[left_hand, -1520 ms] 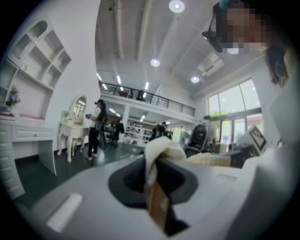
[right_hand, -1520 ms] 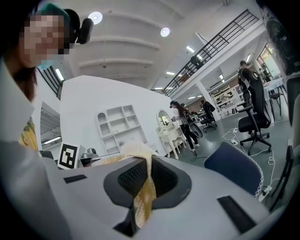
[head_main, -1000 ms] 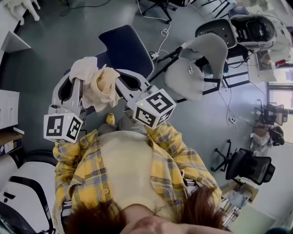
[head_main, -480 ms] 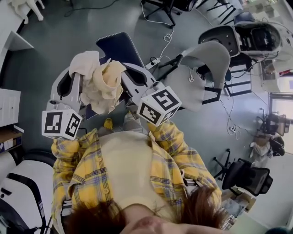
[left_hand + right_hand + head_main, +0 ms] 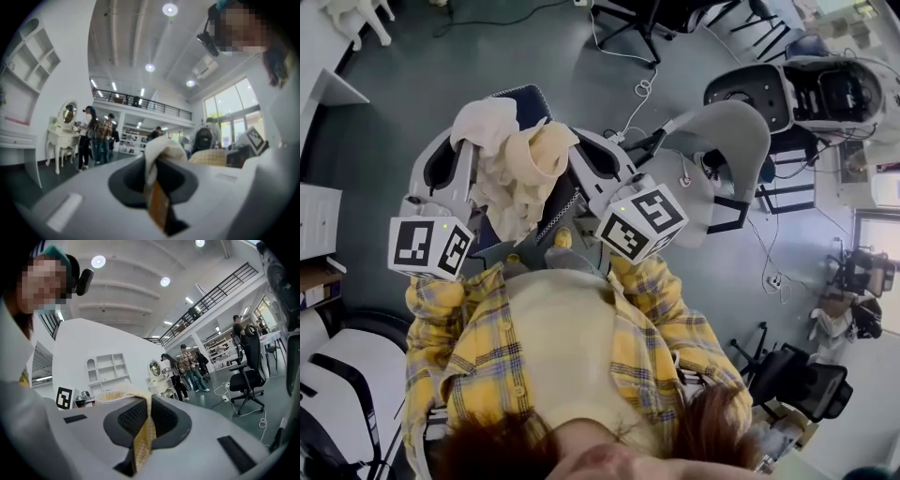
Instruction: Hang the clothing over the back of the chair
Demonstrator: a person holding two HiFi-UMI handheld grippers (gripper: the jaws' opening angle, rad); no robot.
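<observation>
Both grippers are clamped on the garment [image 5: 514, 169], a cream and pale-yellow piece bunched up between them. left gripper [image 5: 157, 187]: jaws nearly together, with a white fold and a tan strip pinched in the slot and cloth spilling out over the tips. right gripper [image 5: 143, 427]: jaws closed tighter, with a strip of yellow waffle-knit fabric trapped between them and the rest draped over the near jaw. In the head view the garment sits right over the dark blue chair [image 5: 525, 96]. The chair's top edge shows past the cloth and its dotted side trim shows below it. I can't tell whether the fabric touches the chair or is held clear of it. The left gripper is on the chair's left side and the right gripper on its right, and both point away from the person in the yellow plaid shirt [image 5: 478, 356]. A grey office chair [image 5: 727, 127] stands to the right of the blue chair, close but separate from it. A white cable [image 5: 639, 80] runs across the floor beyond the blue chair, between it and the grey one. Both gripper views show people standing by a white dressing table [image 5: 157, 376] with an oval mirror, far from the chair.
</observation>
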